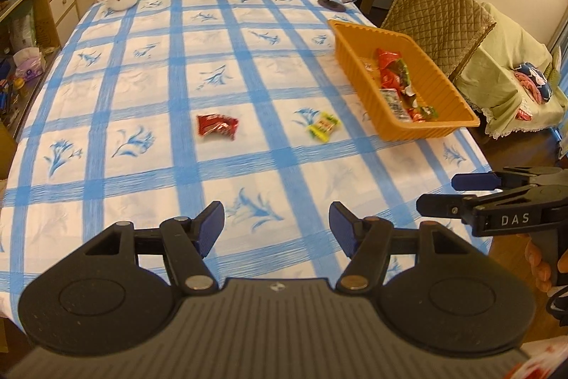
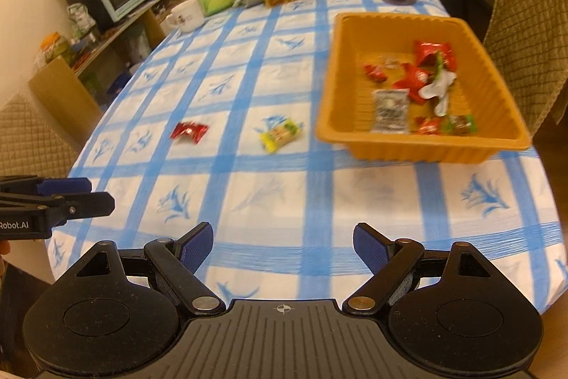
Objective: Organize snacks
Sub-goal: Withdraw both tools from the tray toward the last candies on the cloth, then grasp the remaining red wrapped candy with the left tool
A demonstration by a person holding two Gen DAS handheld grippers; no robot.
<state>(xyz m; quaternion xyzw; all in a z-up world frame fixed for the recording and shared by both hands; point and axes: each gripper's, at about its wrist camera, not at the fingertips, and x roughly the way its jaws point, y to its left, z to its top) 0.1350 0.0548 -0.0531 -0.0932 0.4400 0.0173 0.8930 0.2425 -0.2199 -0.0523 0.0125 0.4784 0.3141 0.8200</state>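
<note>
Left wrist view. Showing the left gripper [image 1: 277, 224] at bottom centre, ribbed blue pads on black arms, jaws standing wide apart, holding nothing. Lying at mid-frame on the blue-and-white checked tablecloth [image 1: 142, 87]: a crinkled red snack packet [image 1: 217, 126], long axis running left to right, and well to its right a glossy yellow candy [image 1: 323, 126], long axis tilting up to the right. Sitting at centre right: a ribbed orange plastic tray [image 1: 424, 130], rectangular, long axis slanting from upper left to lower right, holding several wrappers. Entering from the right edge: the right gripper [image 1: 440, 192], seen side-on.

Right wrist view. Showing the right gripper [image 2: 283, 247] at bottom centre, jaws spread wide, gripping nothing. Lying at mid-left: the red snack packet [image 2: 189, 131], long axis roughly level; right of it the yellow candy [image 2: 281, 134], rising to the right. Filling the centre right: the orange tray [image 2: 419, 151], blurred. Entering at the left edge: the left gripper [image 2: 96, 192].
</note>
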